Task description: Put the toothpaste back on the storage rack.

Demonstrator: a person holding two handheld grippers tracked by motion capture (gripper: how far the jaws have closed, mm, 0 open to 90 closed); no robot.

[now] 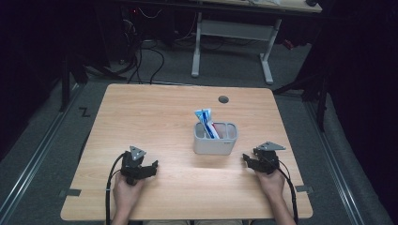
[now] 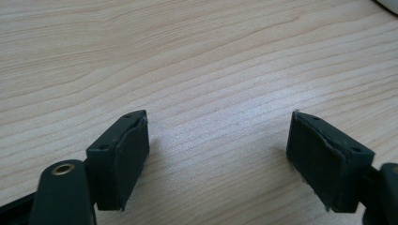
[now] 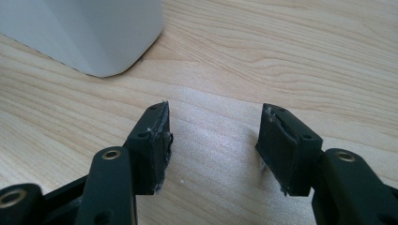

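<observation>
now at rest on the wooden table, one gripper at each side of the grey holder. holder in the centre of the high view, a little right of the middle, with two compartments. blue and white tube standing in the left compartment, leaning to the upper left of the frame, long axis nearly upright; something reddish just beside it, too small to name.

left gripper in the lower left of the high view, jaws wide apart, nothing between them, bare wood alone under the pads in the left gripper view. well apart from the holder, which lies up and to the right of it.

right gripper in the lower right of the high view, also standing open and holding nothing; in the right gripper view jaws a bit less spread than the left ones. rounded corner of the holder seen in the upper left of that view, near but not touching.

probably the right side nearer to the holder, jaws pointing toward its right wall. to take the tube, likely need to rise first and come down from above, along the upright axis, not from the side.
</observation>
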